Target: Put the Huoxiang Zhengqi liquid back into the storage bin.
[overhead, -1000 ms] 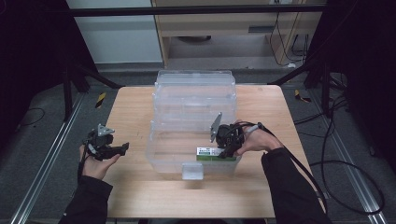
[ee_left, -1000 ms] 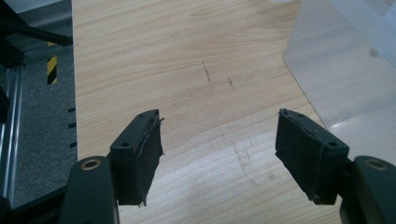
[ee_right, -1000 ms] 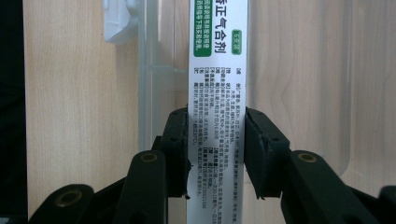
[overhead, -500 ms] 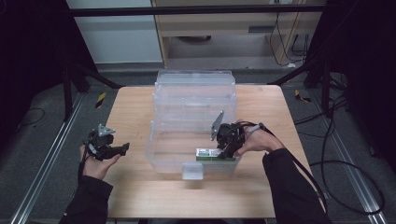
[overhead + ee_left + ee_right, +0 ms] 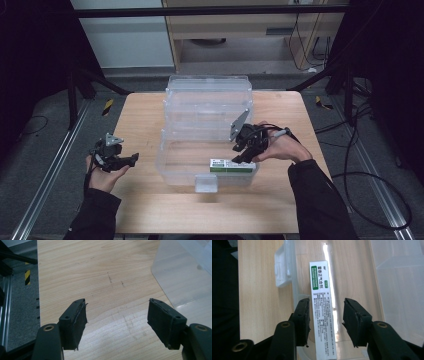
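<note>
A white carton with a green label (image 5: 231, 165) lies flat inside the clear plastic bin (image 5: 207, 100), against its near right wall. My right gripper (image 5: 245, 156) hovers just above it, held by a hand that reaches over the bin's right side. In the right gripper view the carton (image 5: 322, 310) runs lengthwise between the jaws of the right gripper (image 5: 325, 320). The jaws have just been opening, and a gap shows beside the right pad, so nothing is gripped. My left gripper (image 5: 131, 160) rests in a hand at the table's left. The left gripper (image 5: 116, 315) is open over bare wood.
The bin's open lid stands up at the back, and a white latch tab (image 5: 206, 183) juts from its front wall. The bin's corner (image 5: 180, 277) lies to the right of the left gripper. A light wooden table (image 5: 150, 125) carries everything, with grey floor and rails around it.
The right gripper has lifted slightly off the carton and its jaws stand wider. The carton stays in the bin. The left hand has not moved.
</note>
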